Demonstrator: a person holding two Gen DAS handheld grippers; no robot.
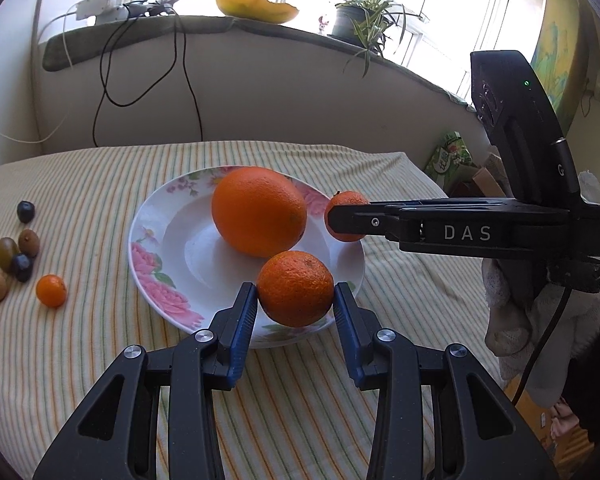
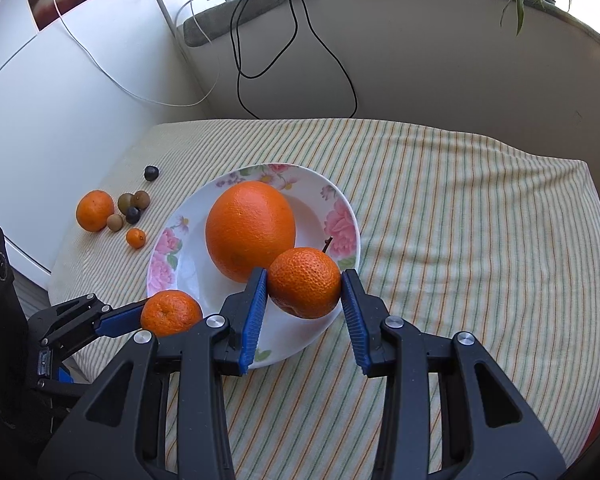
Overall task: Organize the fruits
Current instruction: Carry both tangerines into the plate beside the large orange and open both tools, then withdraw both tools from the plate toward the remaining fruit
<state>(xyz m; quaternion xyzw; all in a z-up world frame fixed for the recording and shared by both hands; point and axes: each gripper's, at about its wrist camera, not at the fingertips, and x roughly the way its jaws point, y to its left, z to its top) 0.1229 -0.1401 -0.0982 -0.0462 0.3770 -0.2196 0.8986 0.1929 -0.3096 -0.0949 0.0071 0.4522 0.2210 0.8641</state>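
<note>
A mandarin [image 1: 295, 289] is held between the jaws of the left gripper [image 1: 295, 304] over the near rim of the flowered plate [image 1: 156, 232], and a second mandarin [image 2: 305, 282] is clamped in the jaws of the right gripper [image 2: 305, 294] over the plate's other edge, just beside the large orange [image 2: 250, 230] resting in the bowl of the plate. Both fruits are gripped only at their widest part by narrow blue pads [image 2: 256, 312], so a slip is judged possible if the squeeze is eased before the fruit is seated. A release at the rim could let a mandarin roll off onto the cloth, and the large orange could be nudged by the right-hand fruit, since the two look close to touching. The grippers are also crowded together, so a collision between them is conceivable. A cluster of small fruits [image 2: 128, 210], among them a loose mandarin [image 2: 95, 211] and a kumquat [image 2: 135, 238], is left well apart on the striped cloth [image 2: 460, 220] covering the surface. Behind it a padded sill, trailing cables [image 2: 300, 48] and a potted plant [image 1: 360, 16] are lit by bright windows.
</note>
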